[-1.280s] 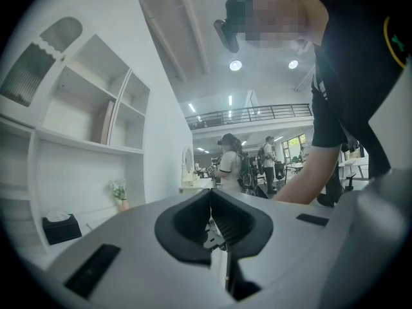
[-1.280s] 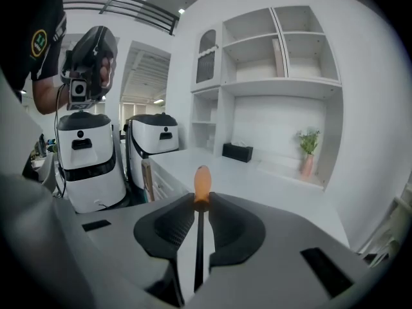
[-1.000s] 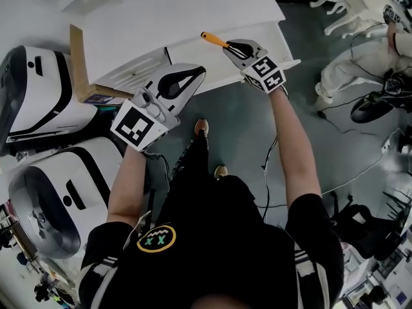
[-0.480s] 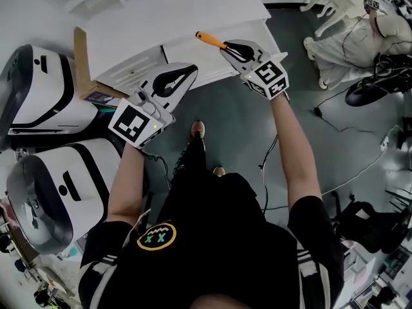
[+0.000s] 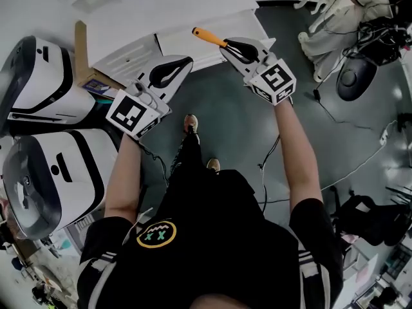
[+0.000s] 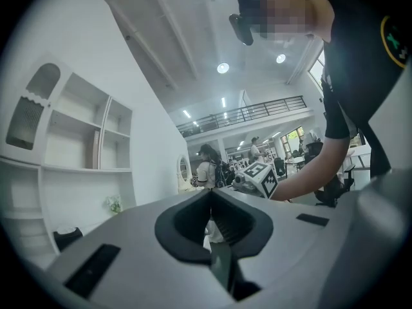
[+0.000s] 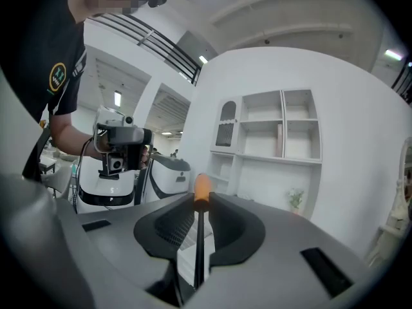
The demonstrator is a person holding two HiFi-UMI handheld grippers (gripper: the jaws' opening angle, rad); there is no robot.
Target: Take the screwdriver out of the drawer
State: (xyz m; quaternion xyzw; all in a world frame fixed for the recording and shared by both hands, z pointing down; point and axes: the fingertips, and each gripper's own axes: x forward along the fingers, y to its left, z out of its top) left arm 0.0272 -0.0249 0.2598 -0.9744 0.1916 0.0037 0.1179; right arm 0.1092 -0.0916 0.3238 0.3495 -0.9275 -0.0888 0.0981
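Our right gripper (image 5: pixel 235 45) is clamped on the thin dark shaft of the screwdriver (image 5: pixel 207 36), jaws nearly together. The shaft runs straight out between the pads, and the orange handle sticks out just past the tips, toward the white desk (image 5: pixel 148 24). Our left gripper (image 5: pixel 185 62) has its jaws together with nothing between them, and the screwdriver is off to its right, apart from it.
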